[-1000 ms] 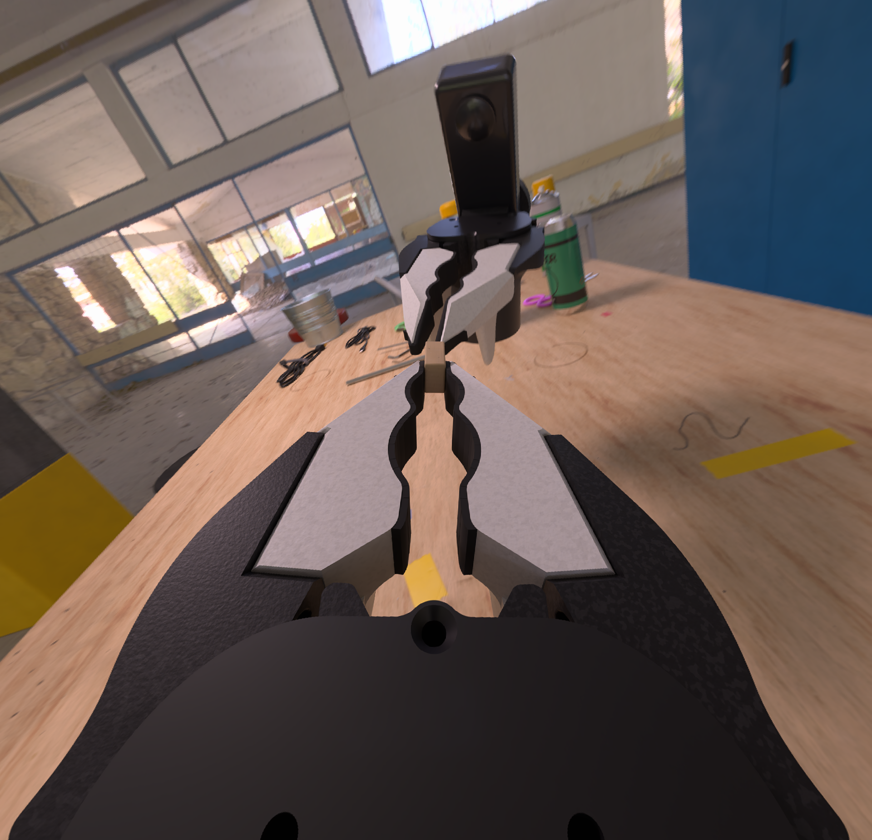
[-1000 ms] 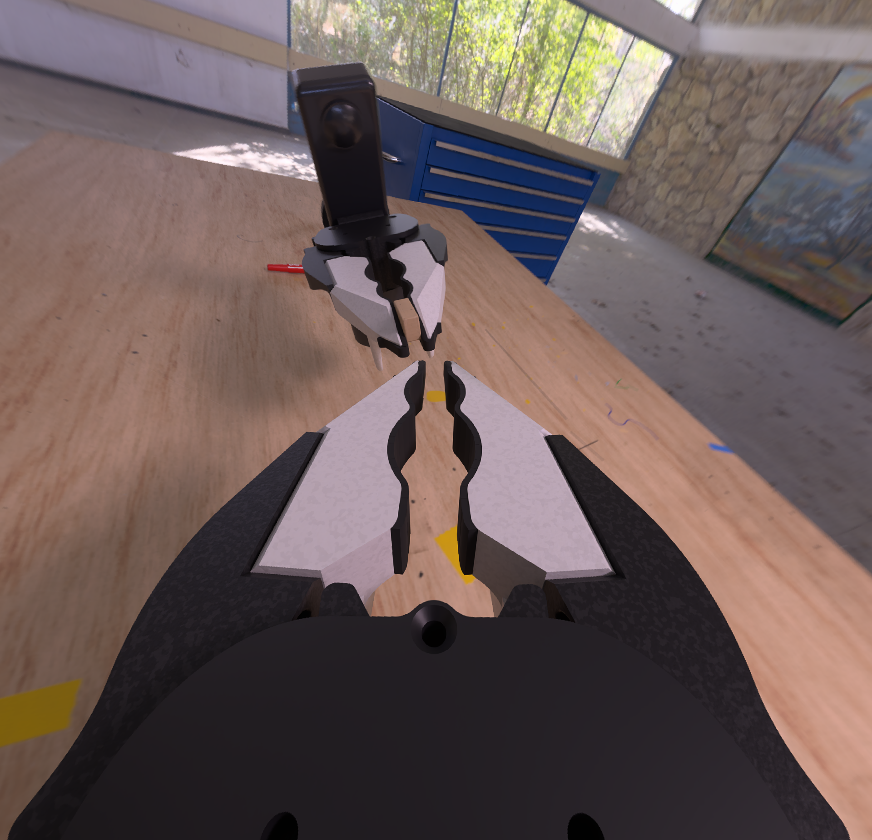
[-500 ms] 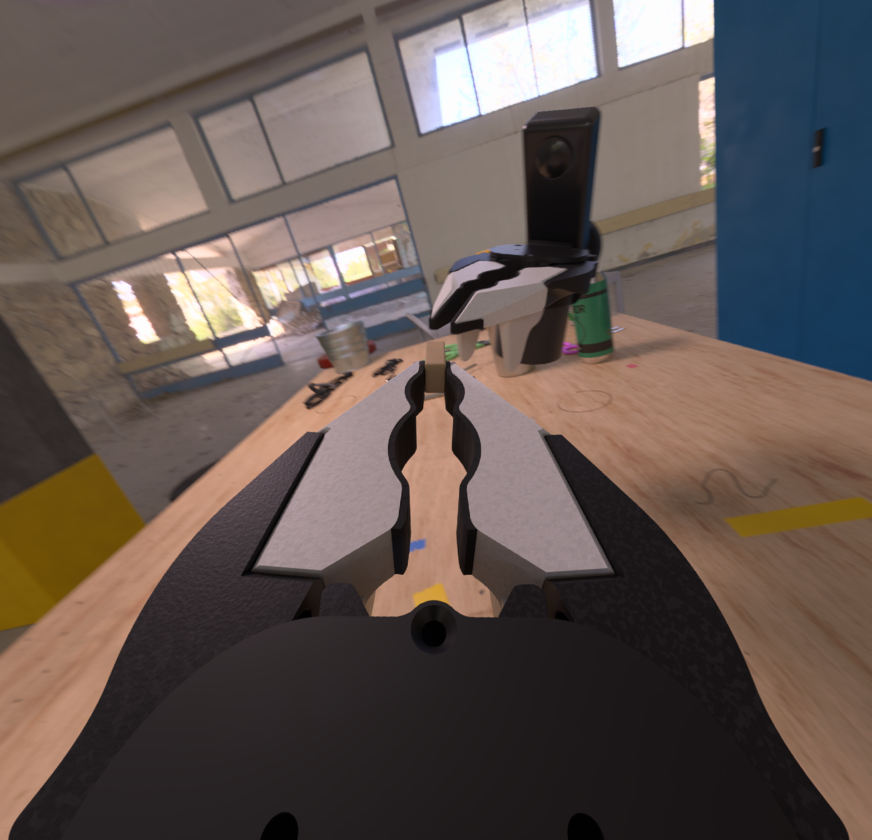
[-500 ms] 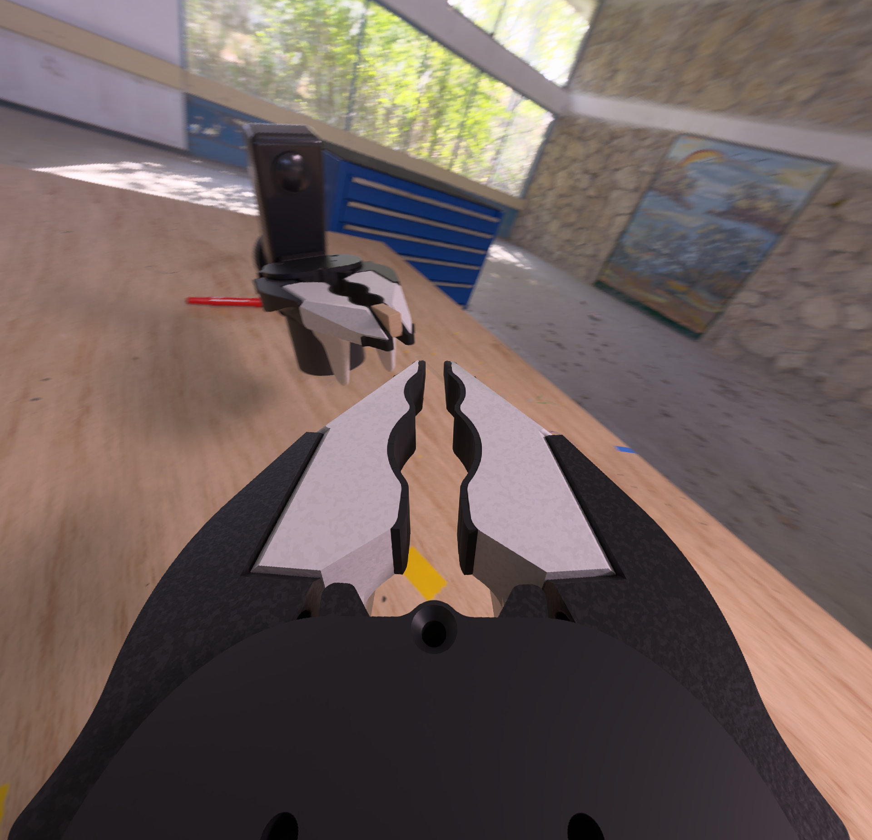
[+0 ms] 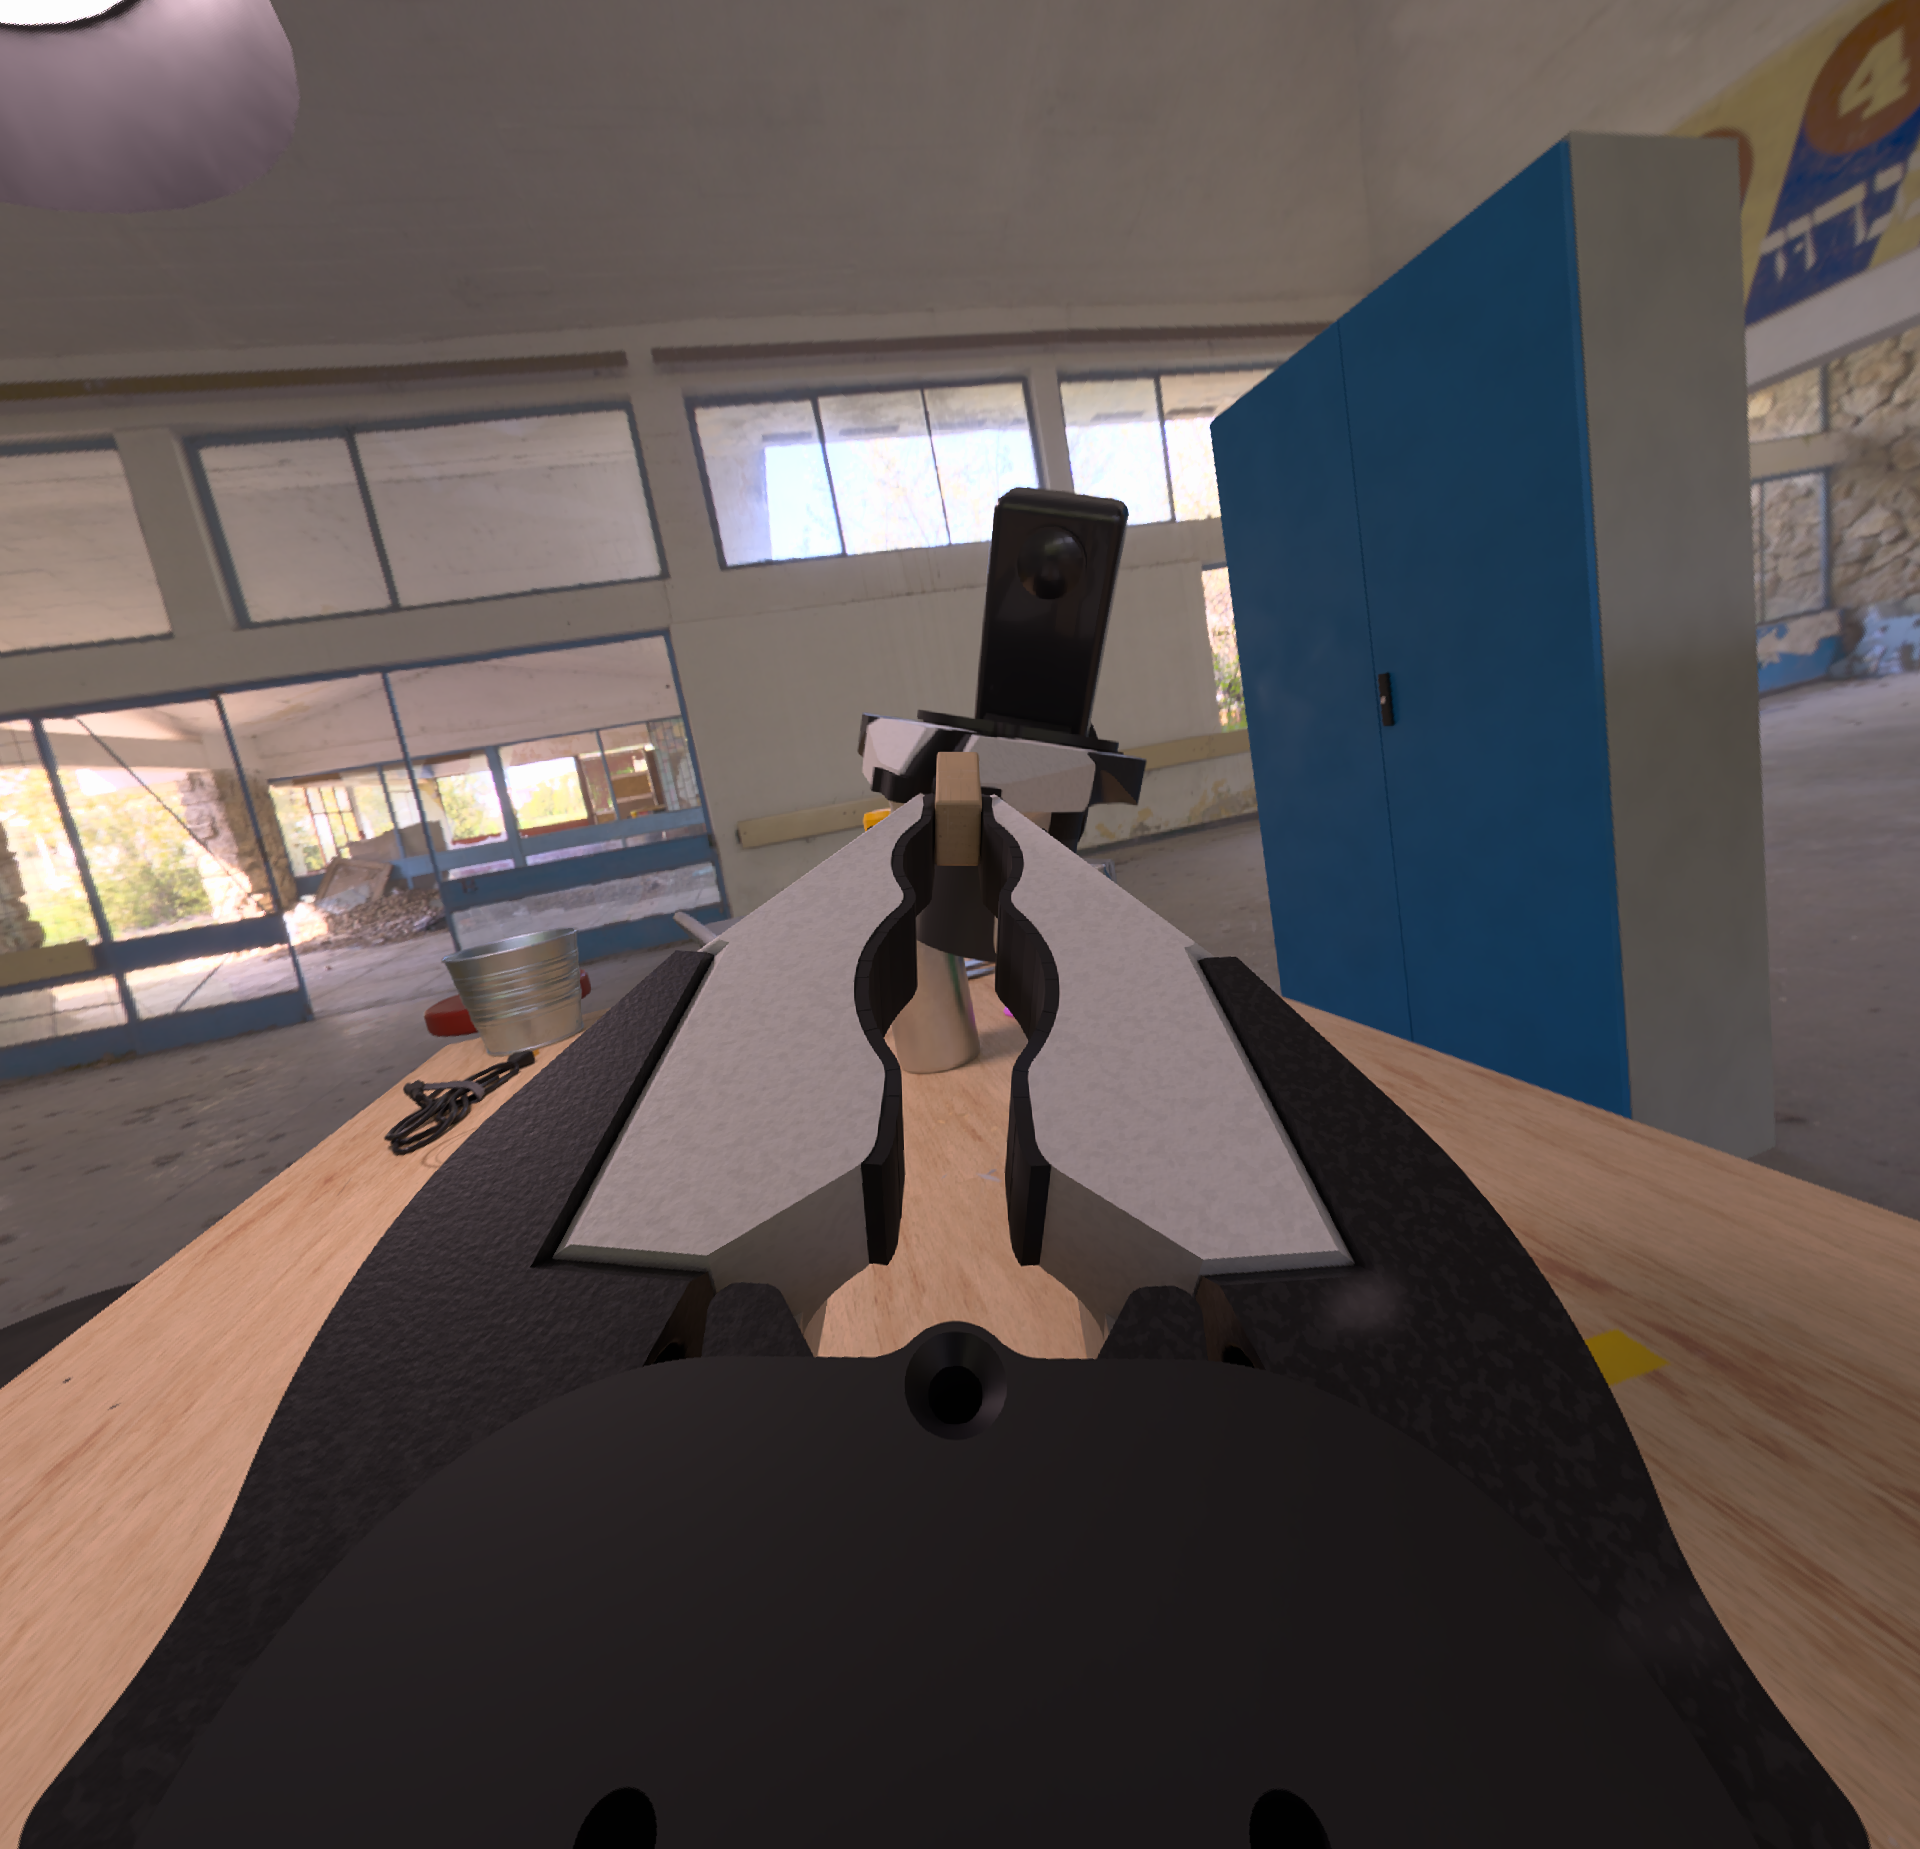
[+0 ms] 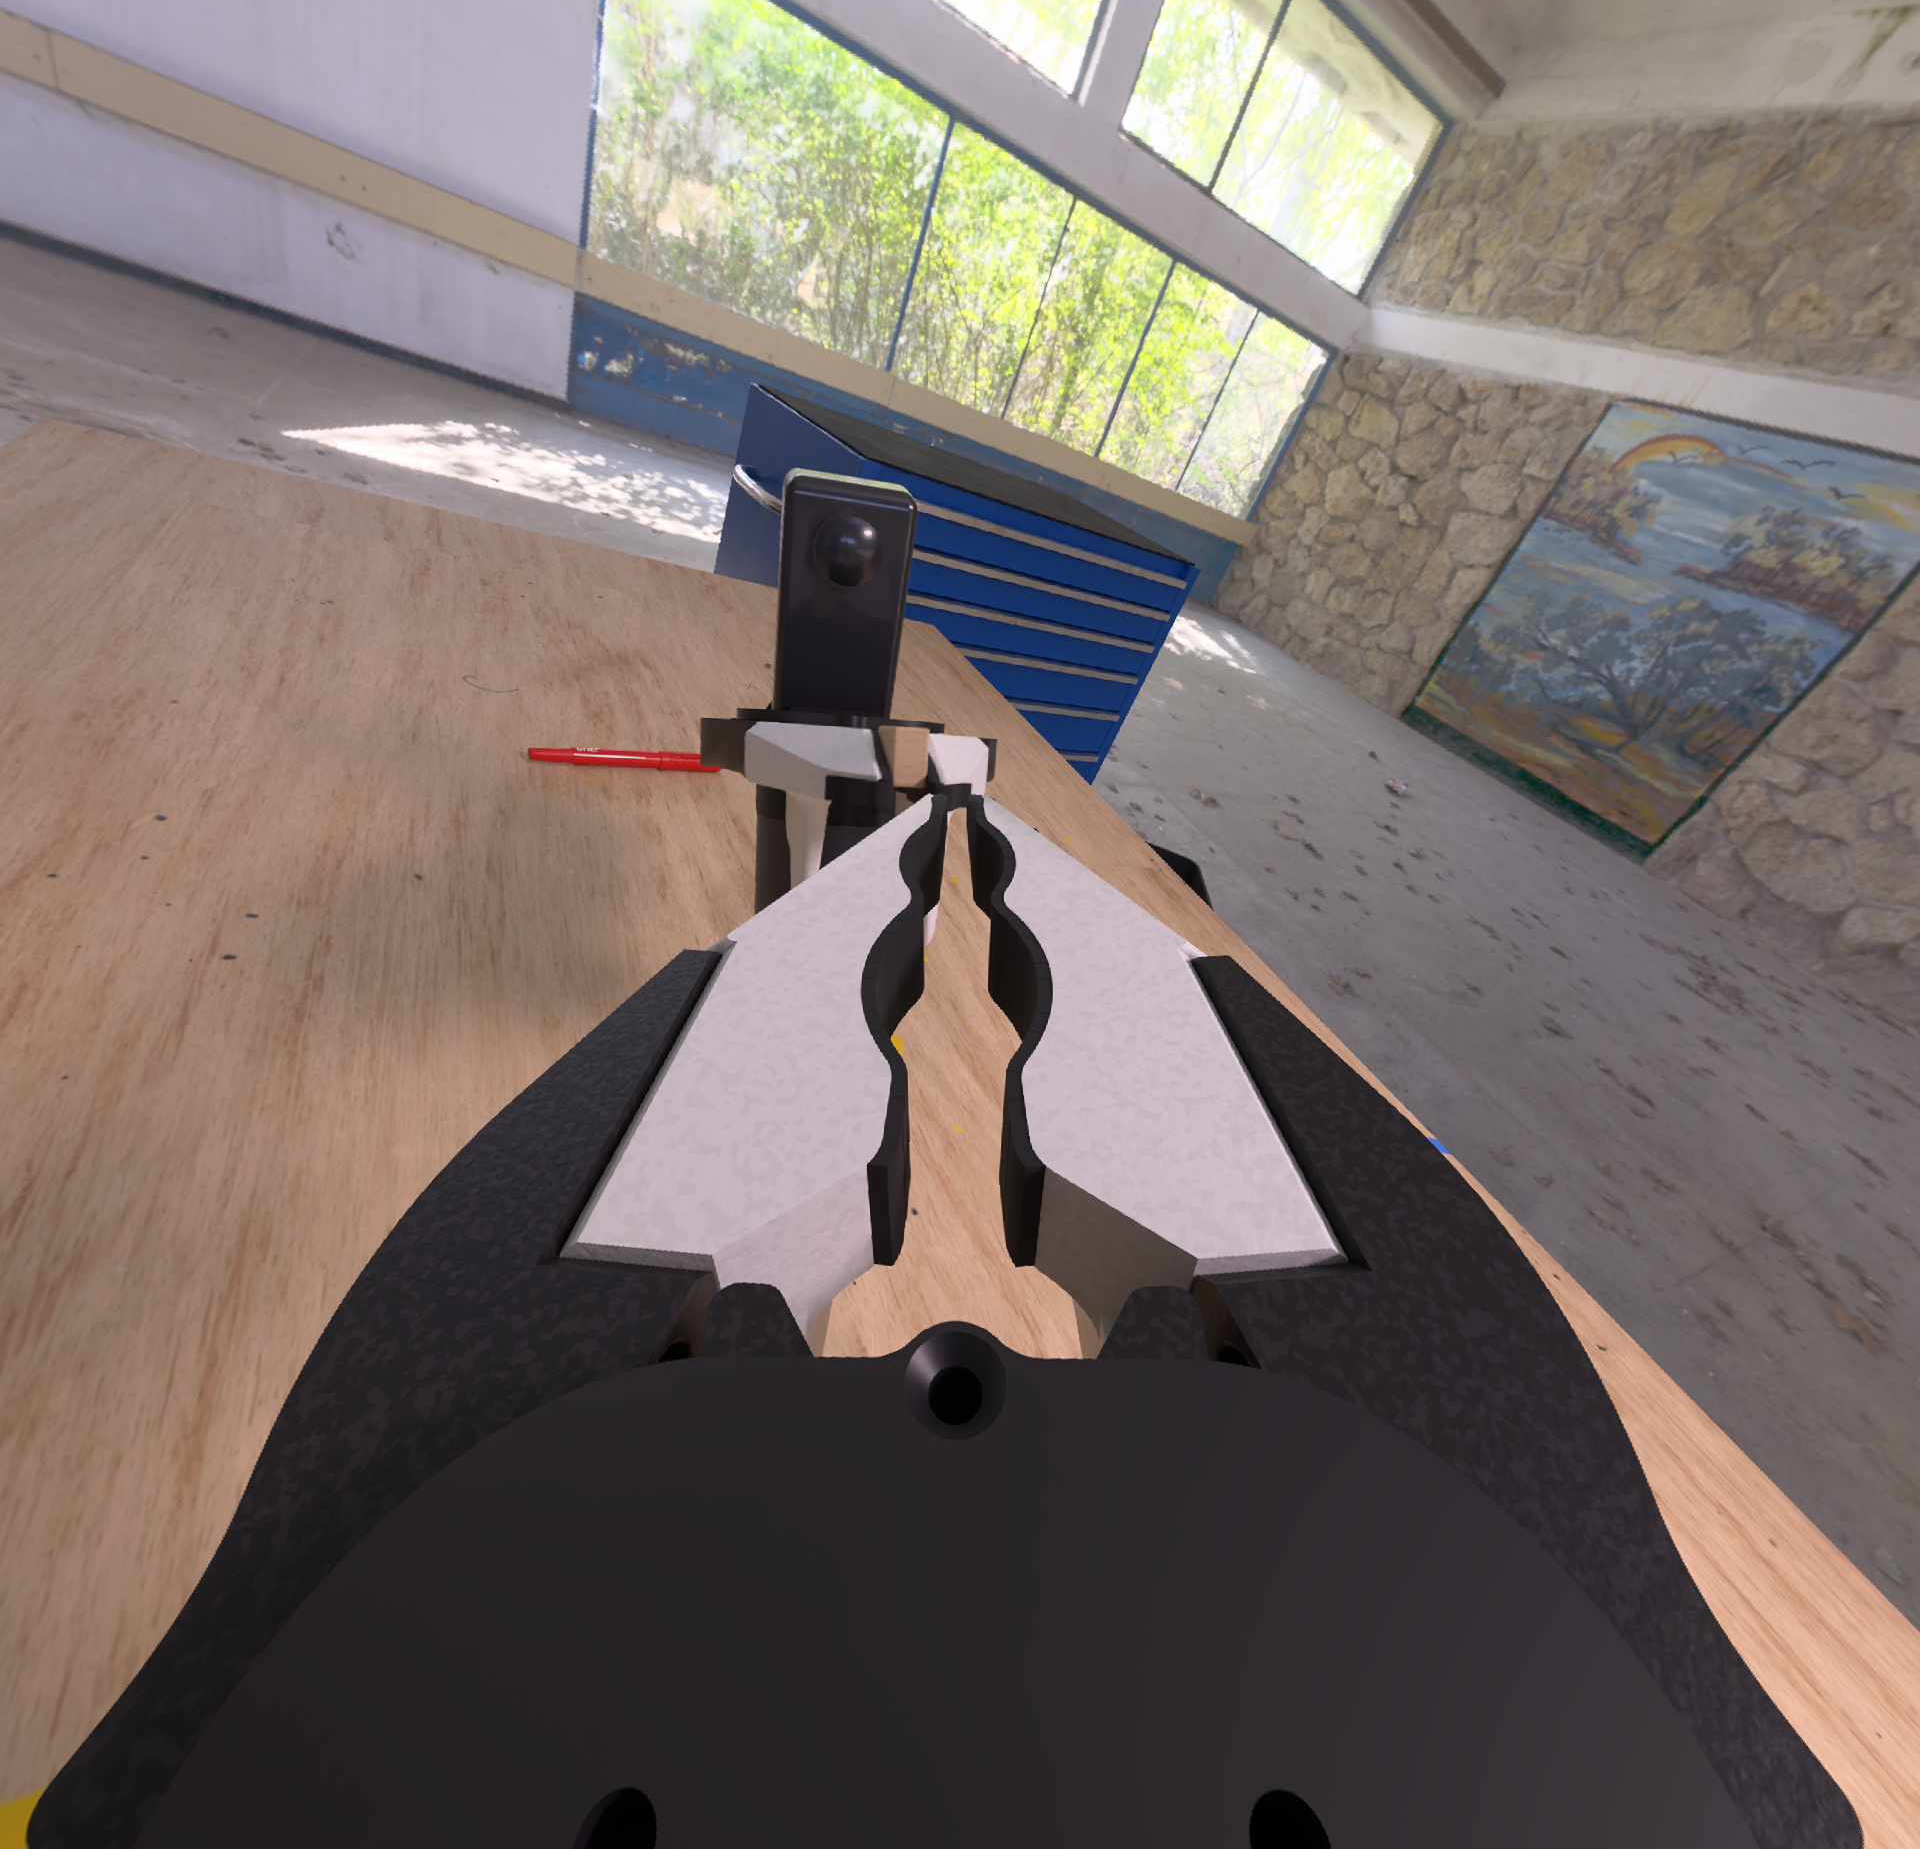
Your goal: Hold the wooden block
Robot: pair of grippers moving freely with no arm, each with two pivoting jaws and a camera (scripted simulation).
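Observation:
The small pale wooden block (image 5: 957, 812) stands upright, pinched between the fingertips of my left gripper (image 5: 957, 825), above the wooden table (image 5: 1558, 1228). The block also shows in the right wrist view (image 6: 902, 752), held between the left gripper's white fingers (image 6: 805, 755). My right gripper (image 6: 954, 807) faces the left one, tip to tip, with its tips just below and right of the block. Its jaws are nearly closed, with nothing visible between them. The right gripper also shows in the left wrist view (image 5: 1039, 760), right behind the block.
A metal bucket (image 5: 514, 984) and a black cable (image 5: 447, 1108) lie at the far left of the table. A tall blue cabinet (image 5: 1455, 708) stands to the right. A red pen (image 6: 623, 757) lies on the table (image 6: 260, 864). A blue drawer chest (image 6: 1039, 604) stands beyond its edge.
Both grippers have tilted up to level and drawn closer, tip to tip. The block stayed in the left gripper. The right gripper's jaws have narrowed slightly.

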